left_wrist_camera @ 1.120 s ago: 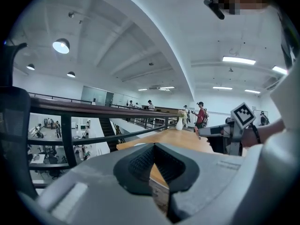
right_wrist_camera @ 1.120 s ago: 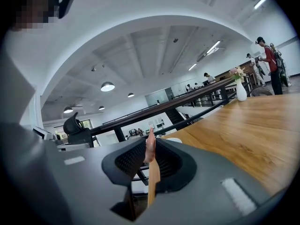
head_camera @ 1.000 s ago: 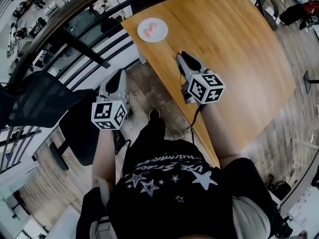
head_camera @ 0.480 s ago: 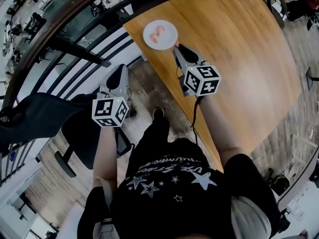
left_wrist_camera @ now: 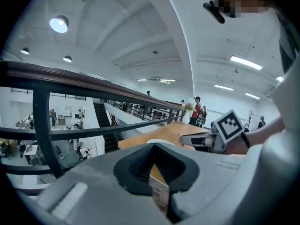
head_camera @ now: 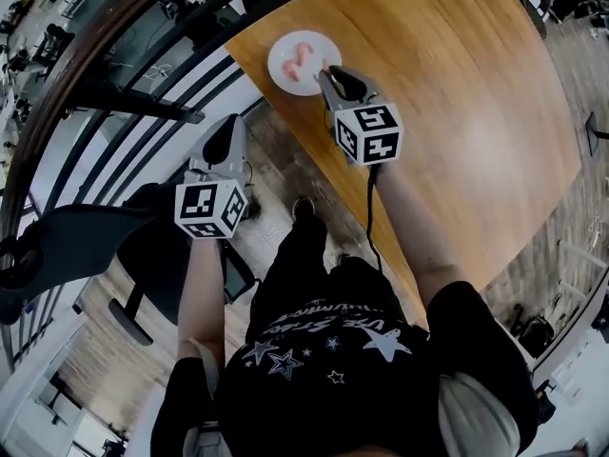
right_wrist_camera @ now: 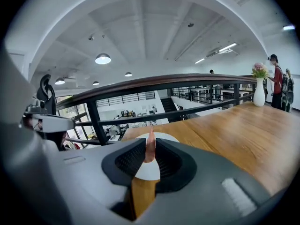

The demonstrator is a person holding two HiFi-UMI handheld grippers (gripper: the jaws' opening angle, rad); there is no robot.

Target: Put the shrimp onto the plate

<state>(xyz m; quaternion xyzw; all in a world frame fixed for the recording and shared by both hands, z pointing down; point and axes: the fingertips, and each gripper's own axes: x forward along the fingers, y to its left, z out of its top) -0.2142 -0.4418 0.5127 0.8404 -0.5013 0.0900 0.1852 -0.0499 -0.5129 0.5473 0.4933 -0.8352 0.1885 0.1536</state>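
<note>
While the left gripper [head_camera: 231, 129] hangs off the left of the wooden table [head_camera: 457, 84], jaws together and empty, the right gripper [head_camera: 325, 72] clamps a slim pink shrimp [right_wrist_camera: 150, 146] upright. Its tips are at the near-right rim of the round white plate [head_camera: 284, 76], whose centre lies just far-left.

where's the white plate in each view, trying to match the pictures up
Head view: plate at upper centre, by the table's corner, under the tip of the right gripper.
Left gripper view: a thin white sliver at centre, just above the jaws.
Right gripper view: at centre, straight beyond the jaws.
Shared landmark: the wooden table, with the plate near its railing-side corner.
</note>
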